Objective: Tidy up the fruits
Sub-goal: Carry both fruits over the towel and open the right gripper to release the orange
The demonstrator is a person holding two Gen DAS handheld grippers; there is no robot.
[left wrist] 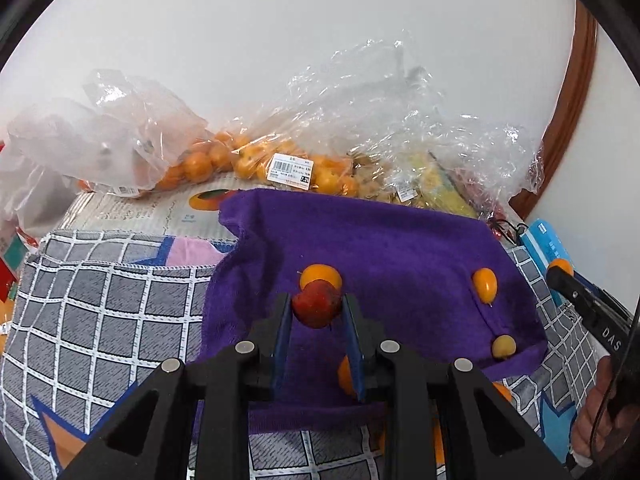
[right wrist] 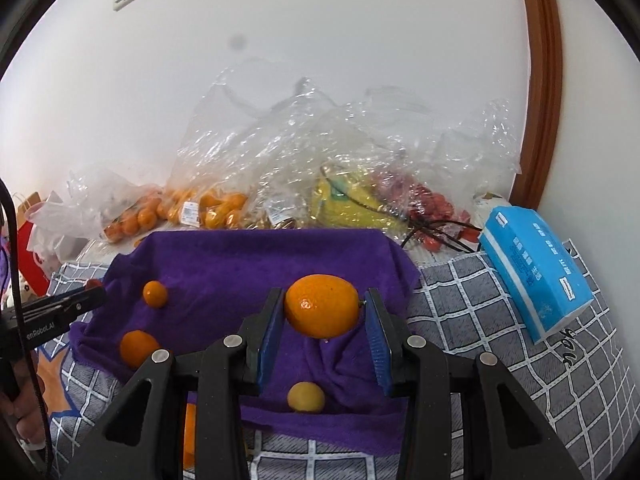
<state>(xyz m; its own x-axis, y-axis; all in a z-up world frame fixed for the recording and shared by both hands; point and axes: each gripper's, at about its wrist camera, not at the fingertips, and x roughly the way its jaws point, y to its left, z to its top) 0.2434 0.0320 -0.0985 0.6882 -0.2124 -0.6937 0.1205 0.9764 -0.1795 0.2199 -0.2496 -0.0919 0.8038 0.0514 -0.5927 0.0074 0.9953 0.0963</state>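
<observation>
Fruit is held in both grippers above a purple terry towel [left wrist: 384, 240] spread over a grey checked cloth [left wrist: 100, 312].

Left gripper [left wrist: 317, 306]: jaws pinch a small dark-red round fruit [left wrist: 316, 305] at their tips, blue pads touching it on both sides. An orange kumquat [left wrist: 320, 274] lies on the towel just beyond it.

Right gripper [right wrist: 323, 312]: jaws pinch a large orange mandarin [right wrist: 322, 306]. The left pad presses its side; the right pad meets its stem end. A small yellow round fruit [right wrist: 306, 397] lies on the towel below, between the jaw arms.

Loose on the towel, right wrist view: two small orange fruits [right wrist: 155, 293] and [right wrist: 139, 348], well left of the jaws.

Behind the towel: clear plastic bags of oranges [right wrist: 216, 206], yellow bananas [right wrist: 344, 204] and red fruit [right wrist: 436, 204]. A blue tissue pack [right wrist: 536, 268] lies to the right.
</observation>
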